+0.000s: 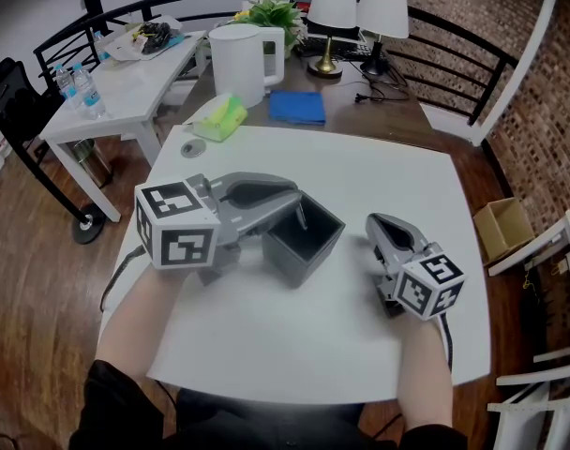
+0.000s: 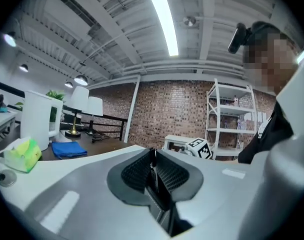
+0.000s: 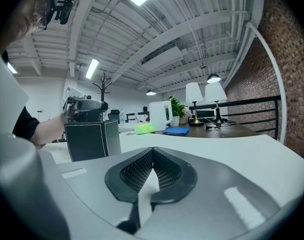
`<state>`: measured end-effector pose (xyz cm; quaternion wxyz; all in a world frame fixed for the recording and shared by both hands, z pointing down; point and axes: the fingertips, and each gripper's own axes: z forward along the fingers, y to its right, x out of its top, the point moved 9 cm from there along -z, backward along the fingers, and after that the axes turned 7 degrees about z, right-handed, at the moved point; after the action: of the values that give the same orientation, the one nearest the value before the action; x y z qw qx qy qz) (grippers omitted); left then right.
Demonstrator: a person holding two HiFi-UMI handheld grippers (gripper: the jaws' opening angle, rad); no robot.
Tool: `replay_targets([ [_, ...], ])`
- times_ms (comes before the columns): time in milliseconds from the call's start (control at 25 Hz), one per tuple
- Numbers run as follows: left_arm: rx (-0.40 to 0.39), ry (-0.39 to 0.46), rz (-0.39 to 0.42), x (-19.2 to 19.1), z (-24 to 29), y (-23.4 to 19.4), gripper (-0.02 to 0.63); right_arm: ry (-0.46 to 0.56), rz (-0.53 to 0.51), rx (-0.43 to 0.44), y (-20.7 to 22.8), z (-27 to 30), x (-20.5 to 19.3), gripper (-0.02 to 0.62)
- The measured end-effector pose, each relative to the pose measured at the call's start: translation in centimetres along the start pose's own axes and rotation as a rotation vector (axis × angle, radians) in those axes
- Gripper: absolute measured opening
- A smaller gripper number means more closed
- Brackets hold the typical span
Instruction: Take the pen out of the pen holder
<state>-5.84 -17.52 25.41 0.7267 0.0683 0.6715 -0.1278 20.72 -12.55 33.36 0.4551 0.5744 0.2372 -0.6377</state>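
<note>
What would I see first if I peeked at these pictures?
First you'd spot the left gripper with its black-and-white cube, reaching over the dark square pen holder in the middle of the white table and pinching a thin pen. The right gripper rests shut on the table to its right. Behind them, a white jug and two lamps stand on a brown desk.

Pen holder (image 1: pixel 304 240) on table (image 1: pixel 266 345), left gripper (image 1: pixel 298 214) at its left rim around a pen (image 2: pixel 153 160), right gripper (image 1: pixel 375 223) to its right

Pen holder (image 1: pixel 304 242) on white table (image 1: pixel 388 181)
</note>
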Motion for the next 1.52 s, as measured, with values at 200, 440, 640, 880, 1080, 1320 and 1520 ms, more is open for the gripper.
replay_targets([
  [200,0.0,0.161,-0.087,1.4,-2.2,-1.2,0.038,-0.001,0.001,-0.001,0.0,0.0,0.1,0.014],
  [440,0.028,0.306,-0.244,2.7,-7.6,-4.7,0.037,0.0,0.002,-0.001,0.1,-0.1,0.2,0.014],
  [640,-0.004,0.359,-0.51,1.2,-12.1,-7.1,0.037,0.002,0.003,0.0,0.1,-0.1,0.2,0.014],
  [880,-0.272,0.2,-0.821,-4.6,-12.0,-6.8,0.037,0.003,0.003,0.001,0.1,-0.1,0.2,0.014],
  [1080,-0.19,-0.176,-0.818,-9.4,-8.4,-5.9,0.037,0.006,0.004,-0.004,0.2,-0.2,0.1,0.014],
  [1320,-0.064,-0.277,-0.714,-8.8,-5.1,-6.7,0.038,0.007,0.004,-0.005,0.1,-0.2,0.1,0.014],
  [1520,0.096,-0.318,-0.55,-8.7,-3.4,-6.6,0.04,0.008,0.003,-0.002,0.0,-0.2,0.1,0.014],
])
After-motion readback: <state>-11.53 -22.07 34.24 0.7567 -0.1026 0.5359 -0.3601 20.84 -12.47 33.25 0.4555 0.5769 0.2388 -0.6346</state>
